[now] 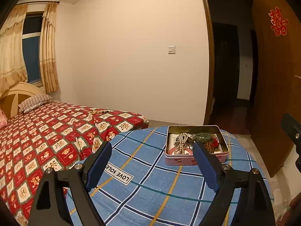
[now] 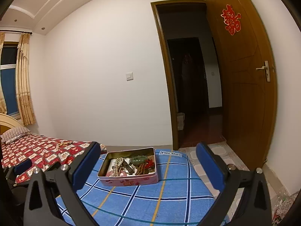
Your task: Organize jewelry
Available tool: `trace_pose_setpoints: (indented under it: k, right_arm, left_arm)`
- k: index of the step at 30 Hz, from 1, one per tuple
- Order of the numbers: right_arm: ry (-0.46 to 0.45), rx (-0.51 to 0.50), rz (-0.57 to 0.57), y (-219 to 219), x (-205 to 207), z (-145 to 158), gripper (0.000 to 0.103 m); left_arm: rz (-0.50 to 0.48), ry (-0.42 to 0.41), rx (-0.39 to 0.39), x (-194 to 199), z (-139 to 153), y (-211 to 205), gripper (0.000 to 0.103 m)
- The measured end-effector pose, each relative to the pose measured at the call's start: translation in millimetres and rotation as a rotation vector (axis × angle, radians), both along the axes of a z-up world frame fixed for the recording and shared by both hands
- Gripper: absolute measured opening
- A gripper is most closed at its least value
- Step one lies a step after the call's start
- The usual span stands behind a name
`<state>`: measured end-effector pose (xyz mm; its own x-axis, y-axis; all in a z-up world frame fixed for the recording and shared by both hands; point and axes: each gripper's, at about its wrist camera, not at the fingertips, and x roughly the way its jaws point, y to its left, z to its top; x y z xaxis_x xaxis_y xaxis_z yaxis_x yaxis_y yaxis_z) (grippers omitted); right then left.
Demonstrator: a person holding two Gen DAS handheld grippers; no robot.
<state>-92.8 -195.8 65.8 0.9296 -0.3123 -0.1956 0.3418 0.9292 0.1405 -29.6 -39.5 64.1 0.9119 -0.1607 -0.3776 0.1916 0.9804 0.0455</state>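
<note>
At the far left a bed (image 1: 47, 131) with a red patterned cover runs back to a striped pillow (image 1: 34, 102) by the curtained window (image 1: 31, 56). A string of tan beads (image 1: 97, 111) lies loose on the cover near the bed's far edge, well apart from everything else.

Next comes the left gripper (image 1: 152, 150). Its blue-padded fingers (image 1: 98, 166) stand wide apart with nothing between them, above the bench (image 1: 150, 179), which wears a blue checked cloth with a "LOVE SOLE" label (image 1: 118, 173).

On the cloth, toward its far side, sits a pink tin (image 1: 180, 160), lid off. Inside lies the jewelry: a pearl strand (image 2: 117, 166) at the left, a green stone piece (image 2: 138, 159) in the middle, brown beads (image 2: 142, 168) and a red tassel (image 2: 150, 163) at the right. The pieces overlap in one heap; how many lie under them I cannot tell.

The right gripper (image 2: 148, 160) also has its fingers (image 2: 210, 167) spread wide and empty, framing the tin from above without touching it.

Farther right a doorway (image 2: 188, 84) opens on a dark hall, and the wooden door (image 2: 244, 94), swung open, carries a red paper cutout (image 2: 231, 19).
</note>
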Motion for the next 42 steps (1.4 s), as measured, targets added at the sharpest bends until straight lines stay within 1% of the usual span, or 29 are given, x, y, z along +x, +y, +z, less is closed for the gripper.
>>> trace_pose_setpoints:
  k: [8,22,42]
  right_arm:
    - [0.015,0.025,-0.002,-2.5,0.6,-2.2,0.103]
    - [0.006,0.008,-0.001,-0.5,-0.1,1.0,0.103]
    - [0.005,0.012,0.0,-0.7,-0.5,2.0,0.103]
  left_arm:
    - [0.003,0.01,0.001,2.0,-1.8,-0.1,0.088]
    - [0.001,0.0,0.009,1.6,-0.8,-0.6,0.088]
    - [0.002,-0.001,0.02,-0.1,-0.5,-2.3,0.088]
